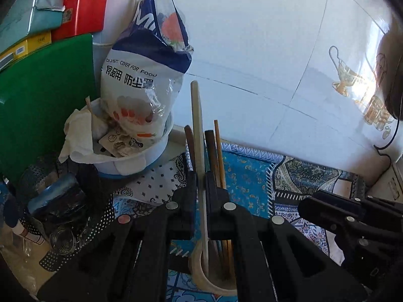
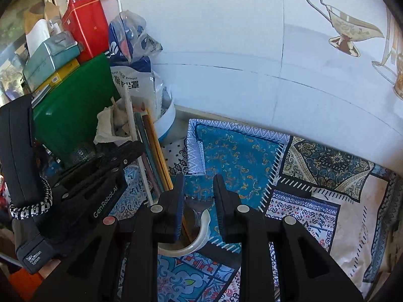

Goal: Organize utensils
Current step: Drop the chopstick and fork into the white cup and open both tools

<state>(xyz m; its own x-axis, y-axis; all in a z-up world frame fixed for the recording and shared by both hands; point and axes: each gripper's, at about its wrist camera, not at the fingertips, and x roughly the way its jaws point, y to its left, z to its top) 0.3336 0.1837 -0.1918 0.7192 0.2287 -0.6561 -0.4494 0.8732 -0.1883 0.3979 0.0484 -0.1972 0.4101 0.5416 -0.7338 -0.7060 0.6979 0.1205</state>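
Note:
My left gripper (image 1: 200,176) is shut on a long pale stick (image 1: 196,115) that stands upright, its lower end inside a cream cup (image 1: 195,264). Dark chopsticks (image 1: 210,146) and a wooden one (image 1: 218,148) stand in the same cup. In the right wrist view, the left gripper (image 2: 136,148) and its stick (image 2: 129,110) appear at left. My right gripper (image 2: 199,183) hangs just above the cup's rim (image 2: 199,239). Its jaws stand narrowly apart with a small metal utensil (image 2: 197,203), seemingly a fork, gripped between them. The right gripper (image 1: 309,205) shows at the right edge of the left wrist view.
A white tub (image 1: 151,158) holds tissue and a printed plastic bag (image 1: 146,75) behind the cup. A green board (image 1: 45,100), red tin (image 1: 83,5) and black perforated basket (image 1: 63,214) crowd the left. A patterned cloth (image 2: 314,201) covers the table; a tiled wall (image 1: 252,37) stands behind.

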